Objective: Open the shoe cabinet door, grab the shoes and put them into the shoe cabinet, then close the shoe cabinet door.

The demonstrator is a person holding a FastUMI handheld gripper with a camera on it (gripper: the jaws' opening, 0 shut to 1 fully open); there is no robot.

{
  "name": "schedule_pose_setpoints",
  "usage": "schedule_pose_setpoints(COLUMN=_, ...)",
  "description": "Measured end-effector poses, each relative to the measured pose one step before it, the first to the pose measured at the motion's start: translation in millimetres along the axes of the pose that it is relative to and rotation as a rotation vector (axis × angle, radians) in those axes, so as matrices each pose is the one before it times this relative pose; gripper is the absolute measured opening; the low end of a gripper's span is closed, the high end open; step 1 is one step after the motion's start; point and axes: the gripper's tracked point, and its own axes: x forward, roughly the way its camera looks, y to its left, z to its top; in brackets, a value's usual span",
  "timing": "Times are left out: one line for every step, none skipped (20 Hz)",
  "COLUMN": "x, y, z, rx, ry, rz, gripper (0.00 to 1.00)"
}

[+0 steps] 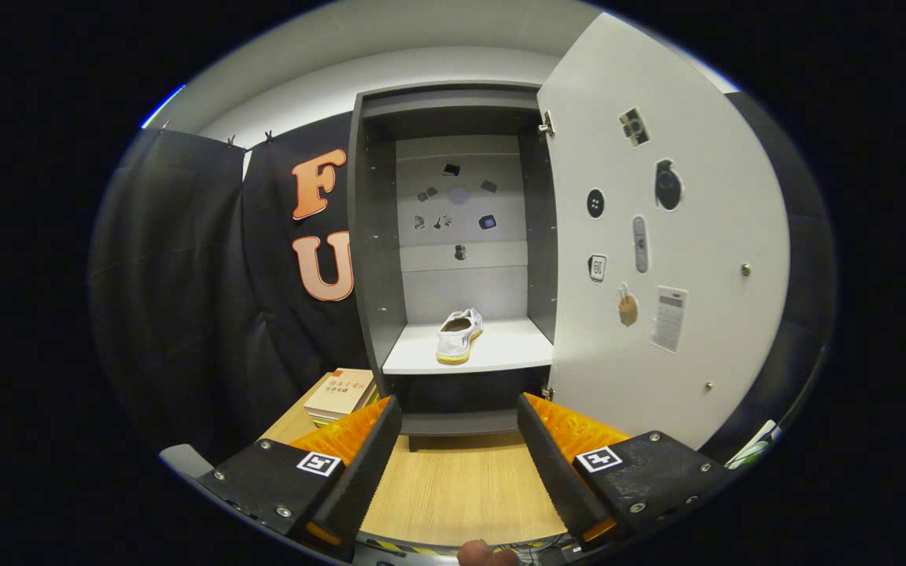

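Observation:
A grey shoe cabinet stands on the wooden table beyond my fingers. Its white door is swung wide open to the right, with several stickers on its inner face. A white shoe with a yellowish sole rests on the cabinet's white shelf, heel toward me. My gripper is open, well back from the cabinet, with nothing between its fingers. The fingers frame bare tabletop just below the cabinet's base.
A stack of books lies on the table left of the cabinet, just beyond my left finger. The wooden tabletop stretches between the fingers. Black cloth hangs behind on the left. A fingertip of the person's hand shows below the gripper.

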Motion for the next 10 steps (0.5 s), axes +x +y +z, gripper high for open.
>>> schedule_pose_setpoints(x=-11.68, y=-10.84, z=-0.74, rx=-0.00331, ry=-0.00383, rz=0.00627, gripper=0.93)
schedule_pose_setpoints(x=-12.12, y=-9.84, z=1.13, rx=0.00071, ry=-0.01043, rz=0.01152, gripper=0.93)
schedule_pose_setpoints(x=-10.83, y=-9.75, z=-0.10, rx=0.00544, ry=-0.00610, rz=0.01538, gripper=0.93)
schedule_pose_setpoints(x=-10.74, y=-10.21, z=-2.31, rx=0.01234, ry=-0.00226, rz=0.01714, gripper=0.93)
schedule_pose_setpoints(x=-10.12, y=-10.83, z=-0.72, rx=0.01177, ry=-0.00371, rz=0.01220, gripper=0.93)
schedule_pose_setpoints(x=-7.64, y=-13.22, z=0.21, rx=0.00964, ry=-0.00535, rz=0.00547, gripper=0.93)
schedule_pose_setpoints(x=-7.95, y=-13.23, z=0.62, rx=0.01104, ry=-0.00404, rz=0.00395, gripper=0.93)
schedule_pose_setpoints(x=-7.54, y=-12.31, z=2.13, rx=0.01229, ry=-0.00804, rz=0.00509, gripper=0.93)
schedule_pose_setpoints(x=-5.67, y=-12.00, z=1.95, rx=0.00812, ry=-0.00618, rz=-0.00244, gripper=0.93)
schedule_pose_setpoints(x=-3.62, y=-14.07, z=0.28, rx=0.00354, ry=-0.00561, rz=-0.00810, gripper=0.93)
